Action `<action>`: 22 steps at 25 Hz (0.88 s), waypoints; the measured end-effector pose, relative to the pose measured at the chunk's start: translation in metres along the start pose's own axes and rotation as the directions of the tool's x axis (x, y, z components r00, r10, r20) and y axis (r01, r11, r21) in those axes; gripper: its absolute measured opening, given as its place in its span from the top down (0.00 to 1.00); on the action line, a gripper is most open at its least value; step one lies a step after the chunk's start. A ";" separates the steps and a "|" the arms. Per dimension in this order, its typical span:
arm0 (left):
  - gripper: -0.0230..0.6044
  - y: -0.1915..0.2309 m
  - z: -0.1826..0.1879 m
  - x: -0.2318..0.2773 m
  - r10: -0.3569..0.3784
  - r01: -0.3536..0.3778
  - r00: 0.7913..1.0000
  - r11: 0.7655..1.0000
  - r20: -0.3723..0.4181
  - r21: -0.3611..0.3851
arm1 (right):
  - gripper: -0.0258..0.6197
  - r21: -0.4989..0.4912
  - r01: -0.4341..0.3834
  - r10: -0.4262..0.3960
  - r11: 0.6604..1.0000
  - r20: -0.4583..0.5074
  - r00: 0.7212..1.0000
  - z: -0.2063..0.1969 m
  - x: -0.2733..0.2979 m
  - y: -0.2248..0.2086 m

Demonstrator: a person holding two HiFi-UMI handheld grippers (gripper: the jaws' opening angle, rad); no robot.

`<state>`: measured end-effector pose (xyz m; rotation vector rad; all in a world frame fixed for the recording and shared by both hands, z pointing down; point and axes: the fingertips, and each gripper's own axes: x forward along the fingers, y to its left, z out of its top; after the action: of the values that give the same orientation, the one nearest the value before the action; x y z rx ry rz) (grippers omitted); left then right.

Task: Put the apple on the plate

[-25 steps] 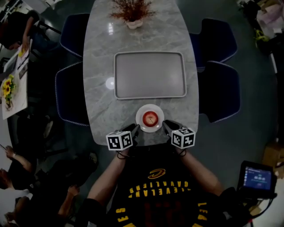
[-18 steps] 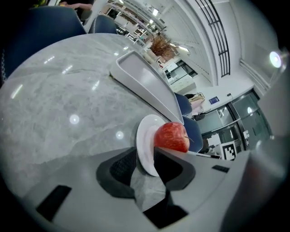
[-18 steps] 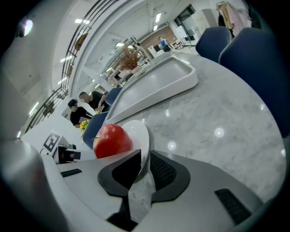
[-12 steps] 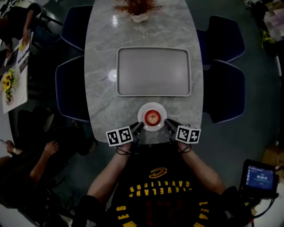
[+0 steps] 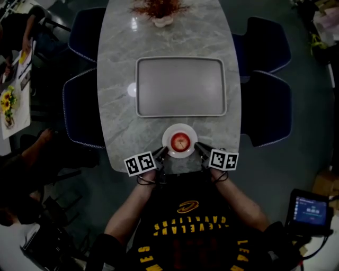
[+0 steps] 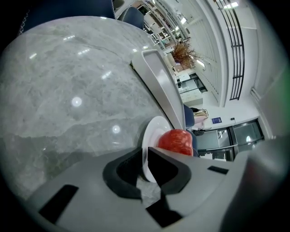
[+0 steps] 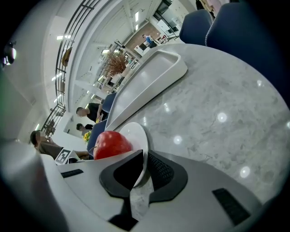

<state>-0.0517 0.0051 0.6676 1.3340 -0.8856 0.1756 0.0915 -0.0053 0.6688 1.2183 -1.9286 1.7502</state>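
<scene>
A red apple (image 5: 180,141) sits on a small white plate (image 5: 180,126) near the front edge of the marble table (image 5: 116,106). My left gripper (image 5: 163,152) is at the plate's left rim and my right gripper (image 5: 198,148) at its right rim. In the left gripper view the plate (image 6: 152,136) stands edge-on between the jaws, which have just been closing onto its rim, with the apple (image 6: 176,141) behind. The right gripper view shows the plate (image 7: 136,133) pinched the same way by the right gripper (image 7: 144,165), with the apple (image 7: 111,144) to the left.
A large grey tray (image 5: 181,86) lies beyond the plate. A dried plant in a pot (image 5: 158,10) stands at the far end. Dark blue chairs (image 5: 79,114) (image 5: 270,106) flank the table. People sit at the left.
Both grippers have rolled a little at the plate's sides, and the left jaws have closed in on its rim. The plate and apple have stayed put. The people at the left have shifted.
</scene>
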 end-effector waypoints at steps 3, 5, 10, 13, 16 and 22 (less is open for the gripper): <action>0.91 0.001 0.000 -0.001 -0.009 0.009 1.000 1.000 -0.005 -0.002 | 0.90 0.013 -0.008 0.008 1.000 0.002 1.000 0.000 0.000 0.001; 0.91 0.000 0.000 -0.002 -0.020 0.020 1.000 1.000 -0.006 -0.004 | 0.90 0.019 -0.013 0.013 1.000 0.004 1.000 -0.001 -0.001 0.002; 0.92 -0.002 0.005 -0.002 -0.032 0.032 0.999 0.999 -0.001 -0.006 | 0.90 0.028 -0.019 0.019 0.999 0.000 1.000 0.003 0.000 0.004; 0.92 -0.003 0.005 -0.004 -0.040 0.040 0.999 0.999 0.007 -0.012 | 0.90 0.036 -0.026 0.026 0.999 0.003 1.000 0.003 -0.001 0.005; 0.92 -0.005 0.003 -0.008 -0.051 0.051 0.999 0.999 0.013 -0.012 | 0.90 0.044 -0.037 0.036 0.998 0.010 0.999 0.001 -0.006 0.009; 0.92 -0.017 0.008 -0.020 -0.103 0.104 0.994 0.995 0.040 -0.008 | 0.90 0.060 -0.074 0.072 0.995 0.039 0.997 0.007 -0.012 0.020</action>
<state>-0.0584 0.0000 0.6414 1.3743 -0.8469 0.0646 0.0870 -0.0086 0.6446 1.2234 -1.9773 1.8485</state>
